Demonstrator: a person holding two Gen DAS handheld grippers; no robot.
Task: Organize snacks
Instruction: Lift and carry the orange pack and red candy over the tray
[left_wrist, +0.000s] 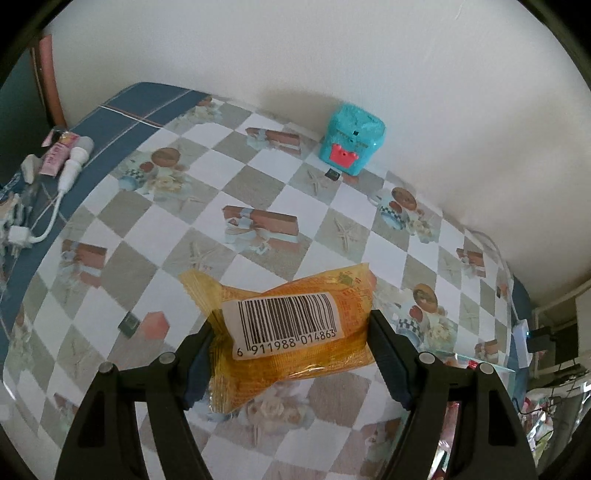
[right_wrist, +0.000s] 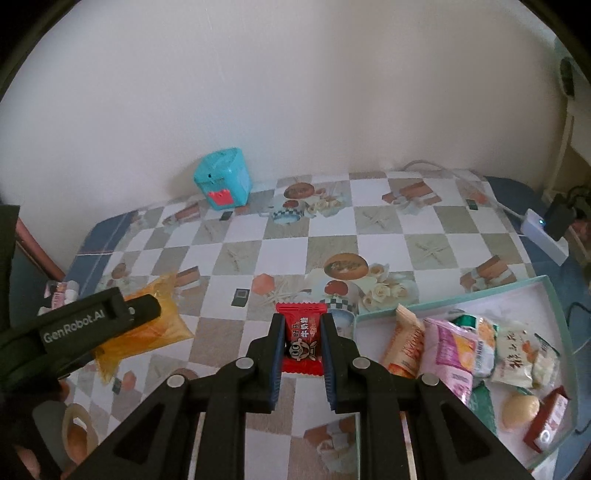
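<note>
left claw (left_wrist: 291, 332) pinches the soft, crinkly orange packet (left_wrist: 295, 332) mid-body; right claw (right_wrist: 302, 332) clamps the light red candy (right_wrist: 301, 326).

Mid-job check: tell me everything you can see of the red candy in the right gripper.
The red candy is a small glossy wrapper with serrated ends, white characters and a cartoon face on a dark band. It is pinched between the right gripper's blue pads, upper end sticking out past the fingertips, above the checkered tablecloth, left of the snack box.

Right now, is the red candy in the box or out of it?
Out. The red candy is pinched in the right claw, left of the box.
</note>
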